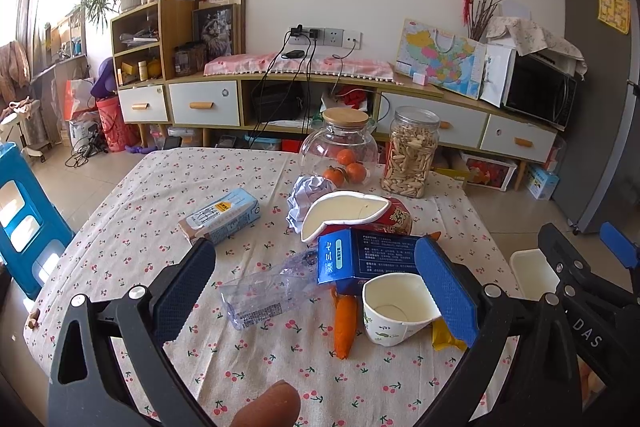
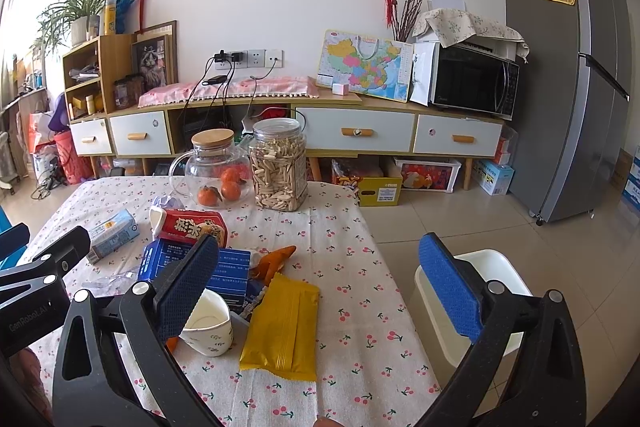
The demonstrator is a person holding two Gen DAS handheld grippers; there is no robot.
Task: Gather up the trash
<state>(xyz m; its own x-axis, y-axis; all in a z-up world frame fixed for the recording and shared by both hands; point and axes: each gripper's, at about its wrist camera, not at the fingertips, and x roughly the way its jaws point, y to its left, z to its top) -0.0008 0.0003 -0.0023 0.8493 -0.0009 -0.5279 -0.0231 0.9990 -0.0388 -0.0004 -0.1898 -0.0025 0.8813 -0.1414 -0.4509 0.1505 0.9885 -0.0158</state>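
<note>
Trash lies on the cherry-print table (image 1: 160,187): a crushed paper cup (image 1: 394,311), a blue box (image 1: 368,259), a flattened clear plastic bottle (image 1: 264,291), a milk carton (image 1: 222,215), crumpled paper (image 1: 308,195), a red instant-noodle cup (image 1: 360,215), orange peel (image 1: 345,323) and a yellow wrapper (image 2: 282,327). My left gripper (image 1: 316,291) is open and empty above the bottle, box and cup. My right gripper (image 2: 320,283) is open and empty above the yellow wrapper, near the table's right edge. A white bin (image 2: 476,303) stands on the floor right of the table.
A glass jar with tangerines (image 1: 340,151) and a plastic jar of seeds (image 1: 412,155) stand at the table's far side. A blue stool (image 1: 24,219) is left of the table. A sideboard (image 2: 280,131), microwave (image 2: 472,83) and fridge (image 2: 568,67) line the far wall.
</note>
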